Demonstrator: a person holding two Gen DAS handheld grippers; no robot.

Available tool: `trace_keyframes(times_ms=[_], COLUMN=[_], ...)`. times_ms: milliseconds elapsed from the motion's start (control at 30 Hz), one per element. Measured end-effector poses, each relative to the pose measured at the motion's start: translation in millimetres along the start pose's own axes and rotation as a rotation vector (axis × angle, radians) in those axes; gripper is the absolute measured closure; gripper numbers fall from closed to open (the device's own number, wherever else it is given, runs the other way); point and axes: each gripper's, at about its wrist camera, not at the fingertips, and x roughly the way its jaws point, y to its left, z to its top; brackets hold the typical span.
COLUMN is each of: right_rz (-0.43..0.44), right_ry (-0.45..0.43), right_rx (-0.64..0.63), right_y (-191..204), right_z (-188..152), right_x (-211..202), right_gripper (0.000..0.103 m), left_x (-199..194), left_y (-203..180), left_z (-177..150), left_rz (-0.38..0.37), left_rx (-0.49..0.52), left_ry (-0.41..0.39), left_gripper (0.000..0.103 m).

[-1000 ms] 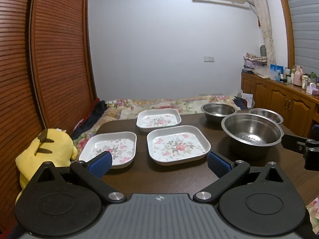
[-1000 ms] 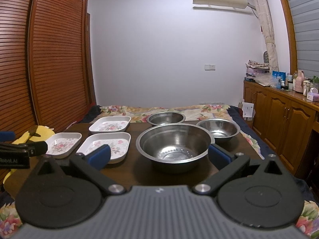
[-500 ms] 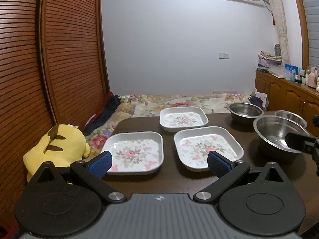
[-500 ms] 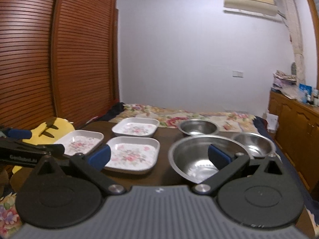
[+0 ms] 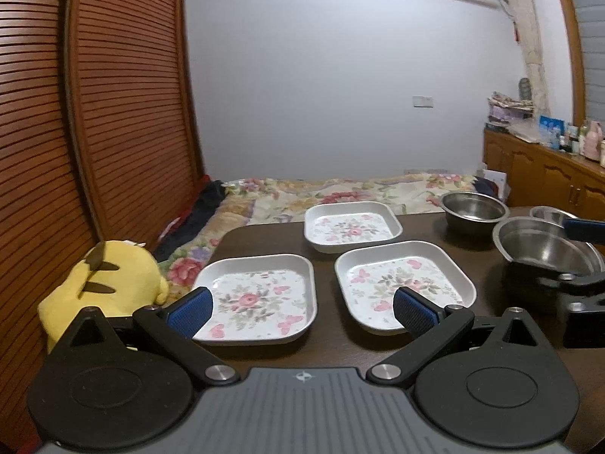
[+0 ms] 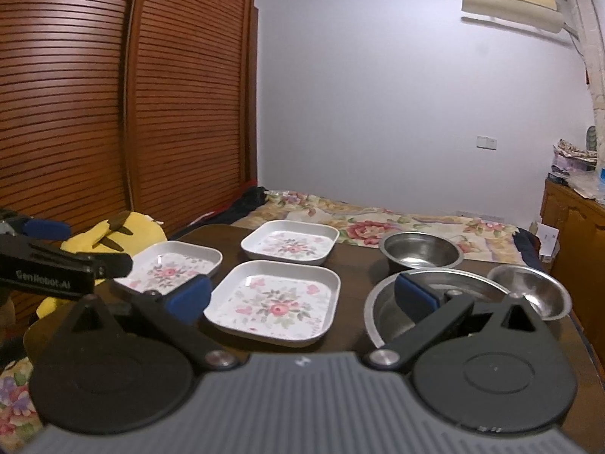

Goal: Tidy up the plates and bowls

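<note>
Three white square plates with flower prints lie on the dark table [image 5: 340,348]: a near left plate [image 5: 257,295], a near right plate [image 5: 401,283] and a far plate [image 5: 351,227]. To their right stand a large steel bowl [image 5: 544,249], a far steel bowl [image 5: 472,212] and a small steel bowl [image 5: 548,213]. My left gripper [image 5: 302,308] is open and empty, just short of the two near plates. My right gripper [image 6: 302,297] is open and empty too, facing the near right plate [image 6: 276,299], with the large bowl [image 6: 382,310] under its right finger.
A yellow plush toy [image 5: 109,280] sits off the table's left edge. A bed with a floral quilt [image 5: 340,189] lies beyond the table. Louvred wooden doors [image 5: 94,113] line the left side, and a wooden cabinet [image 5: 548,178] stands at the right.
Both grippers have swung left. The left one now faces the two near plates. The right one went from facing the large bowl to facing the near right plate.
</note>
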Motion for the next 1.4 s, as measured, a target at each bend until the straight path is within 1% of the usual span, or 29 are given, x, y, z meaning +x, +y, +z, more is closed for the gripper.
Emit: trace_keyframes(times_ms=[67, 133, 200, 267, 333, 367, 400, 433, 500, 567, 600, 633, 767, 800, 867, 1033, 1100, 1200, 1400], right_rz=[0.003, 0.012, 0.025, 0.022, 0.018, 0.015, 0.011, -0.001, -0.03, -0.044, -0.045, -0.051, -0.076, -0.081, -0.096, -0.109, -0.118, -0.121, -0.141], right_ry=[0.005, 0.029, 0.047, 0.062, 0.078, 0.086, 0.093, 0.1, 0.114, 0.137, 0.15, 0.16, 0.175, 0.179, 0.188, 0.203, 0.201, 0.201, 0.212], right_rx=[-0.007, -0.006, 0.004, -0.002, -0.002, 0.001, 0.004, -0.001, -0.015, -0.011, -0.006, -0.006, -0.016, -0.016, -0.013, -0.015, -0.022, -0.02, -0.037], right_y=[2.8, 5.2, 6.4, 8.9, 10.3, 11.2, 11.9, 13.1, 14.9, 14.0, 13.5, 13.1, 12.2, 11.4, 11.0, 11.4, 11.8, 11.5, 11.8], right_z=[-0.5, -1.3, -2.9, -4.2, -5.8, -6.6, -7.7, -8.9, -11.7, -14.8, -16.2, -17.5, -21.8, -22.7, -23.6, -24.0, -24.3, -24.0, -21.6], right_x=[8.1, 18.6, 27.5, 36.4, 44.3, 47.1, 49.2, 51.6, 56.4, 61.3, 63.4, 65.0, 69.2, 70.2, 73.3, 79.2, 79.7, 80.3, 87.9], right_gripper=[0.003, 0.017, 0.018, 0.022, 0.028, 0.03, 0.035, 0.04, 0.045, 0.05, 0.053, 0.054, 0.055, 0.055, 0.056, 0.058, 0.058, 0.058, 0.058], left_x=[6.3, 13.6, 22.9, 32.8, 43.6, 49.6, 52.9, 58.1, 65.9, 73.8, 77.5, 80.1, 89.3, 92.1, 97.4, 107.5, 110.4, 115.2, 121.2], left_y=[-1.2, -2.8, -3.3, -0.9, 2.6, 3.4, 3.2, 2.7, 1.3, 0.1, -1.0, -2.3, -7.9, -9.1, -9.6, -11.4, -11.6, -10.8, -12.5], left_z=[0.0, 0.2, 0.7, 1.3, 1.4, 1.5, 1.5, 1.8, 2.2, 2.0, 1.3, 0.8, -1.9, -2.3, -3.3, -4.6, -5.2, -5.2, -5.1], left_rz=[-0.019, -0.03, -0.046, -0.079, -0.129, -0.153, -0.168, -0.181, -0.197, -0.21, -0.217, -0.221, -0.225, -0.227, -0.231, -0.221, -0.23, -0.238, -0.237], left_rx=[0.001, 0.01, 0.016, 0.0, -0.028, -0.033, -0.035, -0.037, -0.034, -0.028, -0.025, -0.02, 0.013, 0.019, 0.017, 0.028, 0.033, 0.024, 0.045], left_ry=[0.0, -0.003, 0.006, 0.017, 0.032, 0.039, 0.042, 0.046, 0.051, 0.062, 0.069, 0.075, 0.083, 0.089, 0.102, 0.12, 0.128, 0.141, 0.164], left_gripper=[0.0, 0.0, 0.005, 0.007, 0.013, 0.015, 0.018, 0.022, 0.026, 0.032, 0.037, 0.041, 0.045, 0.048, 0.051, 0.062, 0.066, 0.066, 0.067])
